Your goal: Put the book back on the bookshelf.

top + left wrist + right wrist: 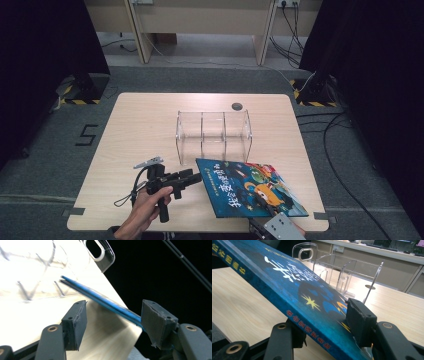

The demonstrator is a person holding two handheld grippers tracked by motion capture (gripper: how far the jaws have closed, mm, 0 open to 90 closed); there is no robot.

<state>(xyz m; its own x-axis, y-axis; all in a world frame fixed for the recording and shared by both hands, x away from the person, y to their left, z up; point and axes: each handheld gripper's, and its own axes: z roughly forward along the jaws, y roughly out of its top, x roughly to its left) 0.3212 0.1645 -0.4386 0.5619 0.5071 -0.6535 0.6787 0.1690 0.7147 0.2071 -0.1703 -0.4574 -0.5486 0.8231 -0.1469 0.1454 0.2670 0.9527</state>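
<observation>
A blue picture book (250,187) with cartoon art lies at the front right of the table, its near corner lifted so it tilts. My right gripper (270,220) is shut on that corner: in the right gripper view one pad presses the cover (287,282) from above and the other jaw sits under it (327,327). My left gripper (192,177), held in a hand, points at the book's left edge. Its jaws (115,322) stand open, and the book's thin edge (100,298) runs up to the right pad (157,325) without being pinched.
A clear acrylic rack (213,135) with upright dividers stands mid-table just behind the book, also close ahead in both gripper views (37,270) (337,270). A round grey cap (237,106) sits near the far edge of the wooden table (140,130). Black curtains flank both sides.
</observation>
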